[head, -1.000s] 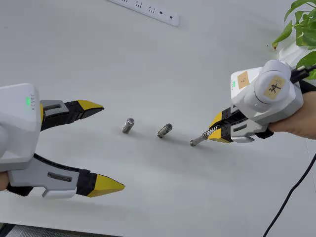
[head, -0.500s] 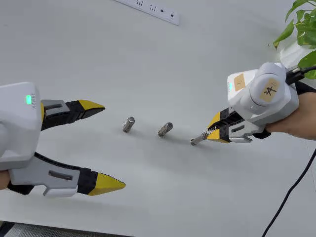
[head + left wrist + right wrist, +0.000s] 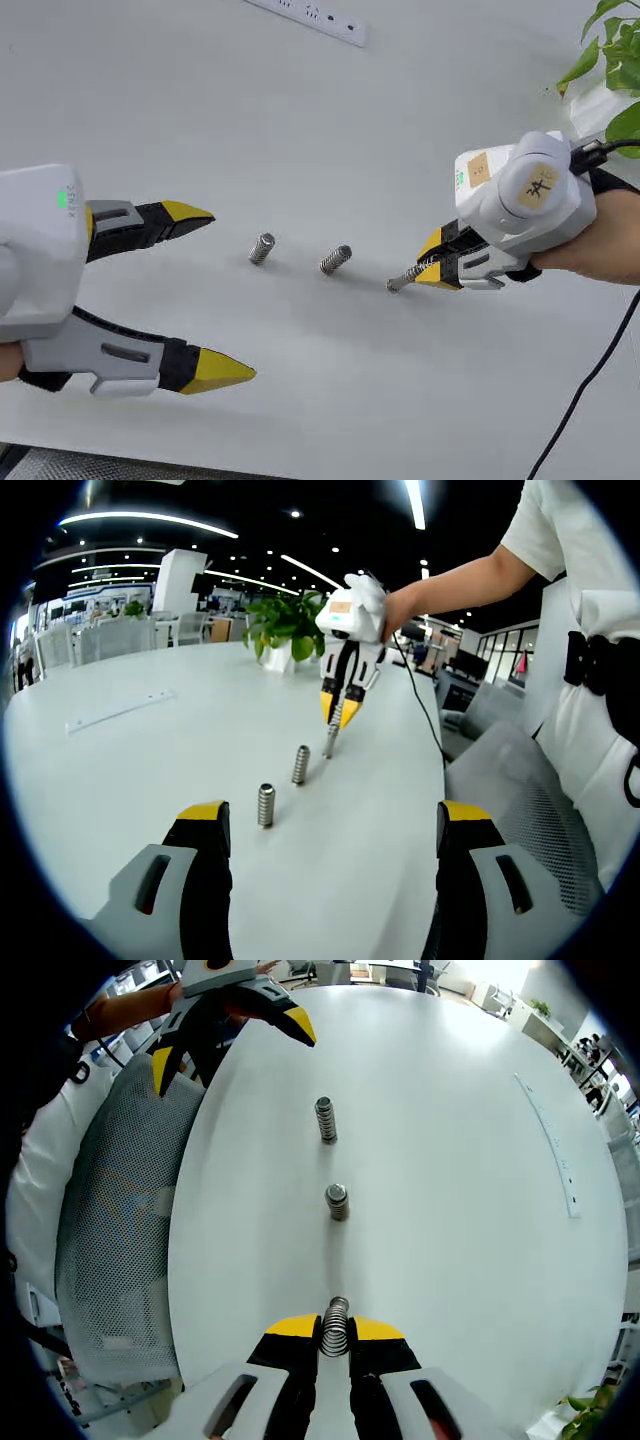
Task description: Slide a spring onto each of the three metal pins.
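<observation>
Three short metal pins lie in a row on the white table [image 3: 330, 120]. The left pin [image 3: 262, 248] and the middle pin [image 3: 334, 260] each carry a spring. My right gripper [image 3: 432, 265] is shut on a spring [image 3: 424, 267] that sits over the third pin [image 3: 398, 285], whose bare tip pokes out to the left. In the right gripper view the spring [image 3: 336, 1324] stands between the yellow tips [image 3: 336, 1332], with the other two pins [image 3: 337, 1201] [image 3: 325, 1120] ahead. My left gripper [image 3: 213, 292] hangs open left of the row, holding nothing.
A white power strip [image 3: 312, 16] lies at the table's far edge. A potted plant [image 3: 612, 62] stands at the back right. A black cable [image 3: 590, 380] trails from the right gripper. The near table edge runs just below the left gripper.
The right gripper has rolled slightly and crept a little left along the third pin, still shut on the spring. The left gripper and the other two pins stay put.
</observation>
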Tool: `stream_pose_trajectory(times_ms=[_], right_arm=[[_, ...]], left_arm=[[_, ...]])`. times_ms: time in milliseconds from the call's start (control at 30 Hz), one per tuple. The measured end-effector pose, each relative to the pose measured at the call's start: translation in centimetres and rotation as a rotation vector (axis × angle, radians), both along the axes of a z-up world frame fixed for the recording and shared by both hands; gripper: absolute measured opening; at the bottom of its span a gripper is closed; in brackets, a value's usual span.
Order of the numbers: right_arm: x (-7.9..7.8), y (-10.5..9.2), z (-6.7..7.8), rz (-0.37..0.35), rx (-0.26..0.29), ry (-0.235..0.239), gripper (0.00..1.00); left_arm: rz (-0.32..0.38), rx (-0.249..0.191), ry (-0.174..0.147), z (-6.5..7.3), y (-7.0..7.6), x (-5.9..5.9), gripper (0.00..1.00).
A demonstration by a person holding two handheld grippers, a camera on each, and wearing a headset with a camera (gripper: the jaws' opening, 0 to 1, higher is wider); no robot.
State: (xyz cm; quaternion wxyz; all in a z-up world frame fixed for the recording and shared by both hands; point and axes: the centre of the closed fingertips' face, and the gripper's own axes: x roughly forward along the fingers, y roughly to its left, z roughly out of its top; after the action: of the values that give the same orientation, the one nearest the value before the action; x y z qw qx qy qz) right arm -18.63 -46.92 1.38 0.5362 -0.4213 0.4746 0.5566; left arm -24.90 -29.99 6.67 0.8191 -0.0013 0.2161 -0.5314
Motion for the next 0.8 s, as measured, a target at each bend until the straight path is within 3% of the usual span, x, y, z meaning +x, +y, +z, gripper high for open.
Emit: stream_pose_trajectory(times_ms=[800], right_arm=[[-0.1,0.3,-1.6,-0.005,0.007,-0.003,0.08]], left_arm=[[0.005,-0.011,0.004,0.1,-0.1,0.2,0.83]])
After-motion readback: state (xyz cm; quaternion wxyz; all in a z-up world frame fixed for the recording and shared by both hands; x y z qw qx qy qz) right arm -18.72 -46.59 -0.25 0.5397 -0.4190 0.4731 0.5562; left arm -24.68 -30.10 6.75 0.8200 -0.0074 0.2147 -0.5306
